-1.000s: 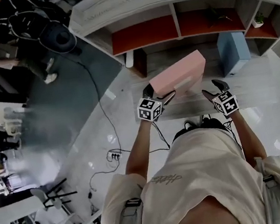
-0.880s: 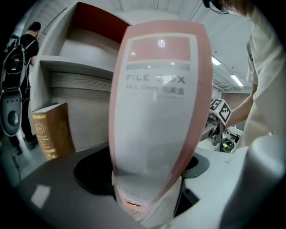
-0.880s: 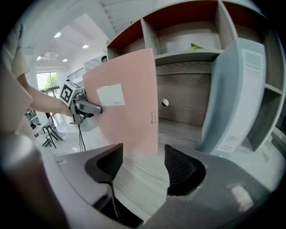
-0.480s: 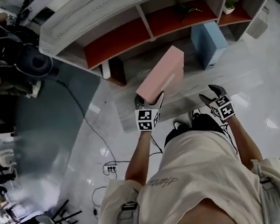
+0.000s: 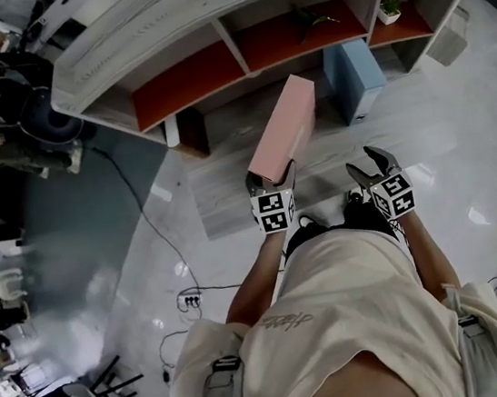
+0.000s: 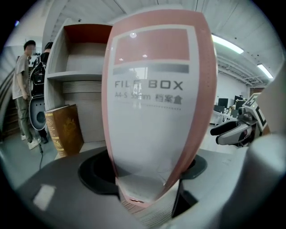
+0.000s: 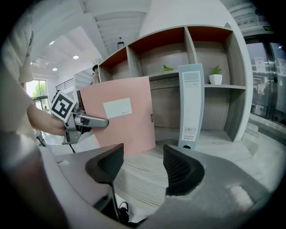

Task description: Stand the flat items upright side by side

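Head view is showing me from above, in front of a low wooden surface [image 5: 220, 192] with a shelf unit [image 5: 204, 11] behind it. I am holding the pink file box [image 5: 285, 128] with my left gripper [image 5: 270, 177], at the box's near lower corner. The box is standing on its narrow edge and leaning a little, with one broad side facing to my right. In the left gripper view its labelled spine is filling the space between my jaws. Both jaws are pressing on it, one on each broad side. In the right gripper view its lower edge is down at the wooden boards, but I cannot tell whether it is resting there or hanging just above.

The blue file box [image 5: 348, 78] is standing upright on the same surface, further back and to the right, close to the shelf unit, with its spine toward me. It is apart from the pink one, and bare boards are lying between them.

My right gripper [image 5: 364, 162] is hovering near the front edge of the surface, to the right of the pink file box and not touching it. Its jaws are spread and nothing is between them; only the boards are showing through the gap.

At the left, a brown book [image 6: 65, 129] is standing upright against the shelf unit. A small potted plant [image 7: 215, 75] is sitting in a compartment just right of the blue file box, higher up. Far to the left a person [image 6: 22, 85] is standing on the floor.
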A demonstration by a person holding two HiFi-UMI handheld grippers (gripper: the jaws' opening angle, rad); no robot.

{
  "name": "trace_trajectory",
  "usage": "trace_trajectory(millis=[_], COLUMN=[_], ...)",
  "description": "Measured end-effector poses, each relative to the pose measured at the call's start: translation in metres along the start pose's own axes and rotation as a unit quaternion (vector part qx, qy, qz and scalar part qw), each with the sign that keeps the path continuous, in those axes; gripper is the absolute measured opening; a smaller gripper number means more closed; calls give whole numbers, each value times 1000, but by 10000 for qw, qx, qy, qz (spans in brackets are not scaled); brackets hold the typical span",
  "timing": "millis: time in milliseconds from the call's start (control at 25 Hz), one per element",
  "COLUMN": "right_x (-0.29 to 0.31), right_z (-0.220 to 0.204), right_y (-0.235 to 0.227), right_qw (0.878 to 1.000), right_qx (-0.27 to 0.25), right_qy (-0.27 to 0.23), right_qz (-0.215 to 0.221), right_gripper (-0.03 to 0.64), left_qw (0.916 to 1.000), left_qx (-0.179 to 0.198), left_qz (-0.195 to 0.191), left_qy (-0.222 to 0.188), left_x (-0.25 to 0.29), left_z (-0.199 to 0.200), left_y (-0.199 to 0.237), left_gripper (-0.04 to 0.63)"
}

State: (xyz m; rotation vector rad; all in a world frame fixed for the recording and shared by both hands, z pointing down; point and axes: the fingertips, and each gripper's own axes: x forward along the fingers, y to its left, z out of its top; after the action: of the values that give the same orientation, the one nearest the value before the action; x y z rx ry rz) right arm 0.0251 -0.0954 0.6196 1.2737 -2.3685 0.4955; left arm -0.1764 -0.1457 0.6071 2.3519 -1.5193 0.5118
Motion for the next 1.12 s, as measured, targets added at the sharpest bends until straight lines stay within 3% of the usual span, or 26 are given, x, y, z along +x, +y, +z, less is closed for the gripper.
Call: trace_trajectory(millis=[320, 880, 1120], right_x=[-13, -16, -10], right_z=[-2, -17, -17], right_y=[-60, -147, -182], right_qw=[10000, 9998, 9998], right_qx=[40, -120, 127], right_qy=[36, -3, -16], right_qz=[16, 152, 135], right_gripper=[276, 256, 252], left_qw=[9979, 9947, 9940], left_qx=[-447, -571, -522], left_qz=[417, 861, 965], left_qy=[199, 13, -7], left_x=[33, 101, 131], left_z=[14, 51, 69], left_y=[-36, -68, -73], left_gripper=[379, 378, 373])
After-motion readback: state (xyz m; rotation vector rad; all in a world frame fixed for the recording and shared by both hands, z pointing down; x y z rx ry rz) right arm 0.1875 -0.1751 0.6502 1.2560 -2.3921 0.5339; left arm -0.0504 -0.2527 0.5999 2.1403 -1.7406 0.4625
